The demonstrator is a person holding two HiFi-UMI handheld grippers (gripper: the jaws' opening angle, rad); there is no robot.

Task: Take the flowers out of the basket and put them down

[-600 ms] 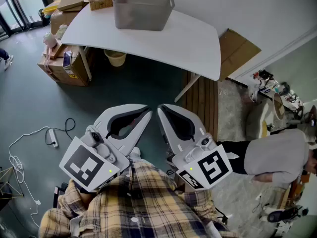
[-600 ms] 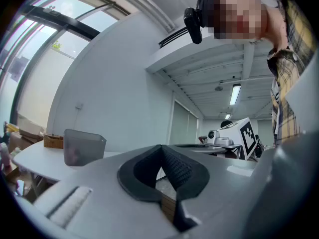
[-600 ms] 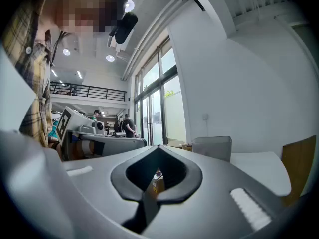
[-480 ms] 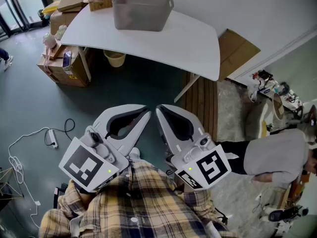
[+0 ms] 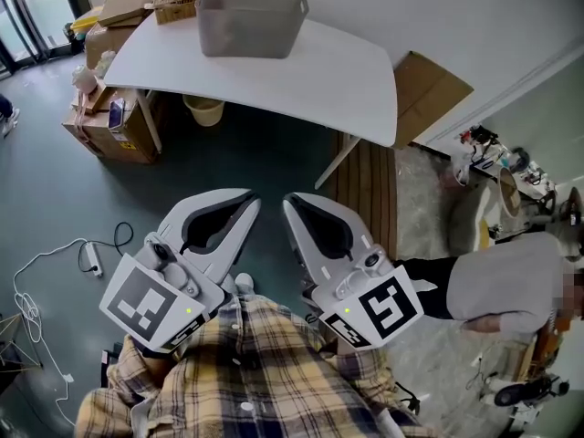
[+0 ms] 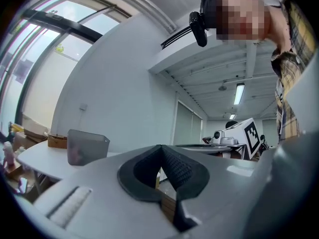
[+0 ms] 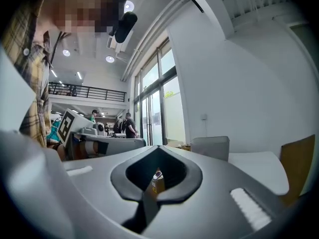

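Looking down through the head view, I see the grey basket point(image 5: 251, 21) standing at the far end of the white table point(image 5: 310, 76), well apart from both grippers. From above its inside reads as plain grey, and I cannot make out any flowers there. The left gripper view catches the basket point(image 6: 87, 146) from the side, and a faint pinkish patch shows low down through its cloudy wall. Whether that is the flowers I cannot tell. The right gripper view shows the basket point(image 7: 210, 147) as a dull grey block with nothing legible inside.

Under the table a small pale bin point(image 5: 203, 109) stands on the floor, its contents unclear. Cardboard boxes point(image 5: 109, 121) are stacked beside the table's left end.

The left gripper point(image 5: 248, 201) and right gripper point(image 5: 290, 203) are held level and side by side, close to my plaid shirt point(image 5: 265, 372). Each has its fingers pressed together with nothing between them. Only the right gripper view shows people point(image 7: 129, 126) standing by tall glass doors.
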